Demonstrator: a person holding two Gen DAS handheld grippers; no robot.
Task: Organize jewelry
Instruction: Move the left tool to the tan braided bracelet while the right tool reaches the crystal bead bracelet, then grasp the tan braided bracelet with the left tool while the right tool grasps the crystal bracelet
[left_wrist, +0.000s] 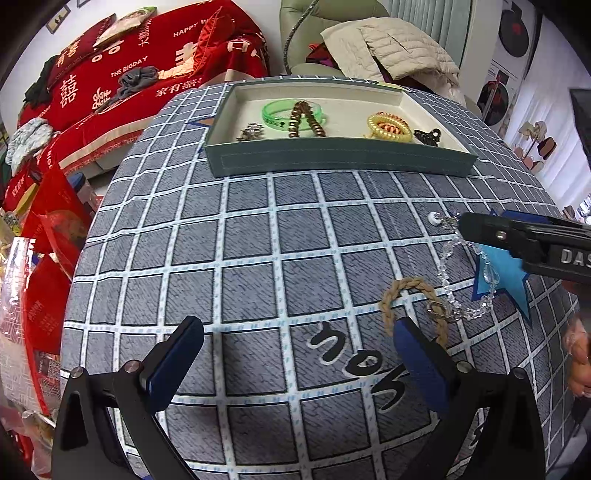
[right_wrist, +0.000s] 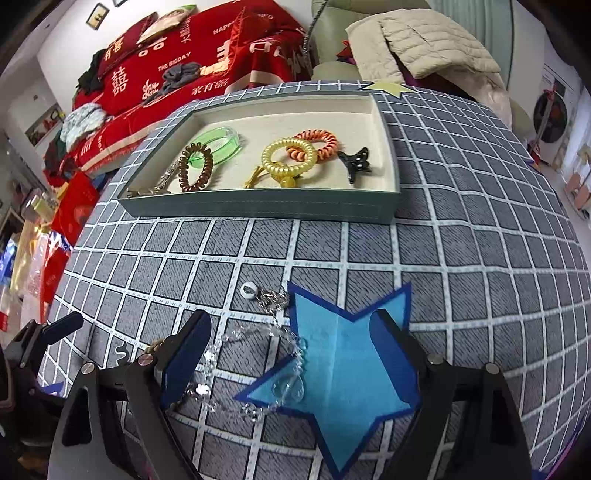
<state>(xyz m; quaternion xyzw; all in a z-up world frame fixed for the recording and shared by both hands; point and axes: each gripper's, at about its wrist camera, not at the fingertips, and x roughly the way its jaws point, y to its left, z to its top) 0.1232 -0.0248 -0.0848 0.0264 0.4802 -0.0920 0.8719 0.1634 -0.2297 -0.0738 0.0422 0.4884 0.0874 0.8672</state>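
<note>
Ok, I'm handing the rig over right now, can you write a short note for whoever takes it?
Left gripper: open, empty, over the cloth beside the braided tan bracelet.
Right gripper: open, empty, over the clear bead bracelet lying partly on the blue star.
Done: green bangle, coil hair ties and black claw clip are in the tray.
Left: both bracelets into the tray.

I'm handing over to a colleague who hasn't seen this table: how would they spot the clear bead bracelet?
Start at the grey checked tablecloth, nearer the camera than the jewelry tray. Find the blue star printed on the cloth; the clear bead bracelet loops over its left edge. Unlike the tan braided bracelet beside it, it is transparent and glassy.
</note>
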